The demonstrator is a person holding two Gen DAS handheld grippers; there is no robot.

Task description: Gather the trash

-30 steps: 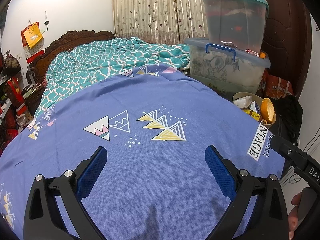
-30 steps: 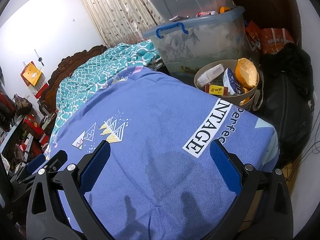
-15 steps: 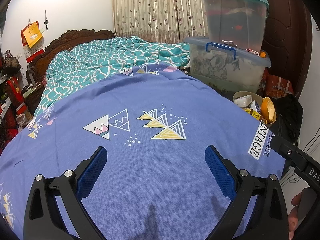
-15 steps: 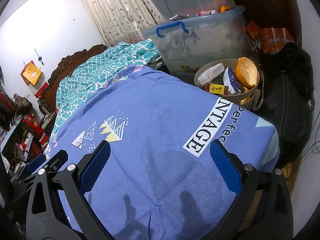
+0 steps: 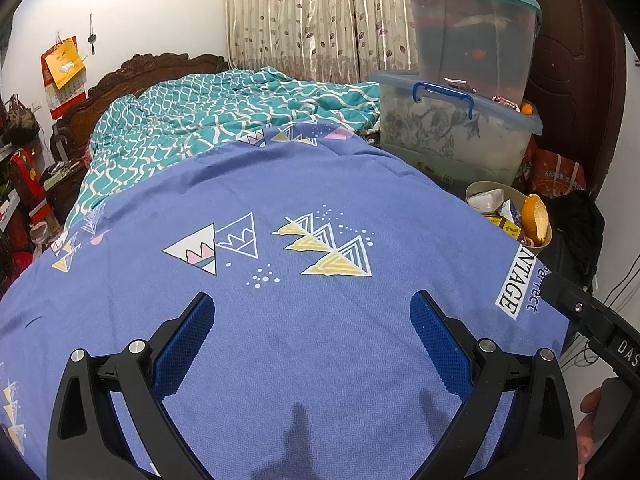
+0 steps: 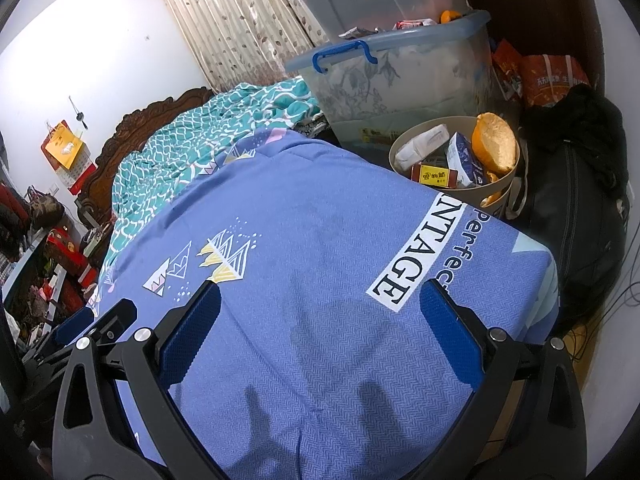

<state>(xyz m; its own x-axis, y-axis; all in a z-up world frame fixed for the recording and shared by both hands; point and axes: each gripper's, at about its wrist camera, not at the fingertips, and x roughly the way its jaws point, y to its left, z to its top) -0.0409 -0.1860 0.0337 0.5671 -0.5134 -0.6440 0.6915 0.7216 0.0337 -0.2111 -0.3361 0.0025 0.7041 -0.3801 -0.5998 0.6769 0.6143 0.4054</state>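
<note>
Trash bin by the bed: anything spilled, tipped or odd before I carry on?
Nothing spilled. The trash bin stands upright past the blue sheet, but it is heaped: an orange peel and a crumpled white wrapper stick up above the rim. Both hand-held grippers are open and empty over the sheet.

The left gripper (image 5: 312, 312) is hovering with its jaws spread wide over the blue bedsheet (image 5: 280, 200). A beige bin (image 5: 546, 238) is sitting just off the bed's right edge, holding an orange peel (image 5: 534, 218) and cartons.
</note>
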